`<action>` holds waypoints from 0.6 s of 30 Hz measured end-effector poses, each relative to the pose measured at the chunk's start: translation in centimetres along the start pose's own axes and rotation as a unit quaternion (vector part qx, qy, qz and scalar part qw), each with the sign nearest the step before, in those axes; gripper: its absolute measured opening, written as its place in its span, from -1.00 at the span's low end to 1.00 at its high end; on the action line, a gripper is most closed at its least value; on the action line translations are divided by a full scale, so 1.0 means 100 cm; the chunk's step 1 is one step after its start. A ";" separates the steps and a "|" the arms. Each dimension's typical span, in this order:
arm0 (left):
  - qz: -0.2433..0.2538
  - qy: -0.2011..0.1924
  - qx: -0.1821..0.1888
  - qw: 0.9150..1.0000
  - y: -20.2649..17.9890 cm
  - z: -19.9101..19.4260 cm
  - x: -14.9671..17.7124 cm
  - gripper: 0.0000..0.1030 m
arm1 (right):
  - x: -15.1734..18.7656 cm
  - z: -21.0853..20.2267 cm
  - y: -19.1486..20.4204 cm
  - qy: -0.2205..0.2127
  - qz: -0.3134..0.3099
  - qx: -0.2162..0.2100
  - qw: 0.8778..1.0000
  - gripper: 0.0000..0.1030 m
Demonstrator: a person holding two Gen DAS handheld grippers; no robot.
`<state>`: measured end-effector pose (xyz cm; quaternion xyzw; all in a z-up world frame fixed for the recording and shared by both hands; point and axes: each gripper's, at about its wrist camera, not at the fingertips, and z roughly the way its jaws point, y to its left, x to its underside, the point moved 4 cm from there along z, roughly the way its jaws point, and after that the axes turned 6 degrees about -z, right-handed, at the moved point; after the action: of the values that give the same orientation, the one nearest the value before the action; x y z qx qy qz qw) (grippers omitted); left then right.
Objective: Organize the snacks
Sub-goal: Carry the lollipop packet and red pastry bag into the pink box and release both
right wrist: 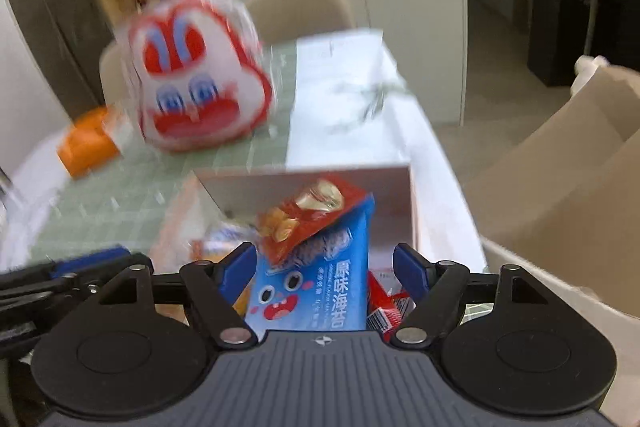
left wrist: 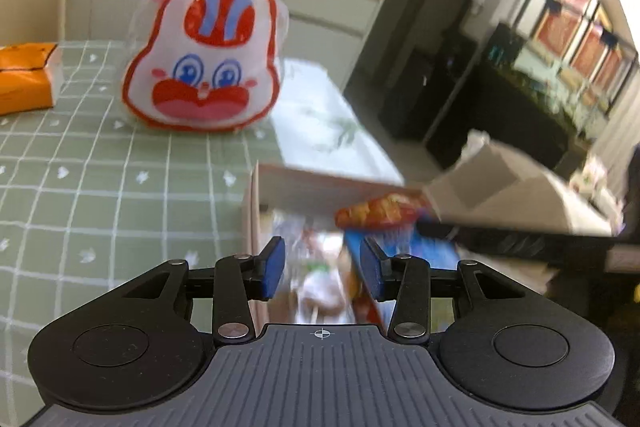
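A white open box (right wrist: 304, 183) sits near the table's right edge and holds several snack packs. A blue seaweed pack (right wrist: 320, 287) stands upright in it with a red snack pack (right wrist: 308, 219) leaning on its top. My right gripper (right wrist: 324, 267) is open, its fingers on either side of the blue pack, not touching it. My left gripper (left wrist: 322, 267) is open and empty above the same box (left wrist: 320, 187); the red pack (left wrist: 380, 213) and blue pack (left wrist: 400, 251) show just beyond it. A big rabbit-face snack bag (left wrist: 204, 63) stands on the table, also in the right wrist view (right wrist: 196, 83).
An orange packet (left wrist: 24, 75) lies at the table's far left, also in the right wrist view (right wrist: 88, 143). A large cardboard box (right wrist: 560, 187) stands to the right of the table. A chair (right wrist: 296, 11) and shelves are behind. The green checked tablecloth (left wrist: 80, 187) covers the left part.
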<state>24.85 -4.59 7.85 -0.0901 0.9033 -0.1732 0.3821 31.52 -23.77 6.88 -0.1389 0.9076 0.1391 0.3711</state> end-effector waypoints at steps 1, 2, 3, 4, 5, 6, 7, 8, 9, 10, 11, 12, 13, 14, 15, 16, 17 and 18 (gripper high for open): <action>0.019 0.019 -0.009 1.000 -0.003 -0.001 0.004 -0.11 | 0.000 -0.010 0.002 -0.009 -0.009 0.007 1.000 0.53; 0.043 0.040 -0.022 0.998 -0.007 0.001 0.009 -0.11 | 0.000 -0.018 0.005 -0.017 -0.016 0.016 1.000 0.54; 0.063 0.056 -0.031 0.996 -0.011 0.004 0.014 -0.12 | 0.001 -0.026 0.007 -0.023 -0.020 0.025 0.999 0.54; 0.080 0.069 -0.034 0.994 -0.015 0.007 0.020 -0.12 | 0.003 -0.032 0.008 -0.026 -0.018 0.030 0.999 0.54; 0.093 0.080 -0.037 0.992 -0.019 0.013 0.025 -0.13 | 0.005 -0.038 0.007 -0.027 -0.013 0.029 0.999 0.54; 0.100 0.090 -0.042 0.990 -0.021 0.018 0.029 -0.16 | 0.009 -0.043 0.008 -0.027 -0.005 0.025 0.999 0.54; 0.106 0.092 -0.051 0.989 -0.023 0.023 0.031 -0.18 | 0.011 -0.047 0.008 -0.027 0.001 0.022 0.999 0.54; 0.112 0.085 -0.057 0.988 -0.026 0.028 0.030 -0.29 | 0.015 -0.052 0.008 -0.026 0.007 0.021 0.999 0.54; 0.114 0.079 -0.059 0.989 -0.026 0.032 0.029 -0.49 | 0.020 -0.058 0.008 -0.026 0.011 0.022 0.999 0.54; 0.113 0.069 -0.057 0.990 -0.027 0.036 0.026 -0.59 | 0.024 -0.063 0.010 -0.026 0.014 0.024 0.999 0.54; 0.109 0.060 -0.047 0.991 -0.026 0.040 0.023 -0.63 | 0.029 -0.069 0.011 -0.027 0.018 0.028 0.999 0.54; 0.103 0.054 -0.037 0.993 -0.025 0.044 0.019 -0.63 | 0.035 -0.073 0.013 -0.029 0.022 0.033 0.999 0.54; 0.098 0.048 -0.030 0.994 -0.023 0.050 0.016 -0.63 | 0.040 -0.078 0.014 -0.030 0.024 0.039 0.998 0.54; 0.095 0.038 -0.027 0.994 -0.021 0.053 0.014 -0.63 | 0.046 -0.084 0.017 -0.032 0.024 0.049 0.998 0.54; 0.092 0.028 -0.022 0.995 -0.020 0.056 0.011 -0.62 | 0.052 -0.087 0.019 -0.032 0.024 0.060 0.997 0.54; 0.085 0.018 -0.015 0.996 -0.017 0.056 0.009 -0.61 | 0.060 -0.093 0.023 -0.032 0.026 0.076 0.996 0.54; 0.072 0.012 -0.005 0.997 -0.012 0.054 0.006 -0.61 | 0.067 -0.099 0.026 -0.031 0.027 0.088 0.995 0.54; 0.051 0.006 0.008 0.999 -0.007 0.047 0.004 -0.61 | 0.076 -0.106 0.030 -0.031 0.027 0.102 0.994 0.54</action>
<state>28.01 -6.47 4.80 -0.0403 0.9074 -0.1609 0.3861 18.56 -25.94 9.22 -0.0713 0.9086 0.0600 0.4071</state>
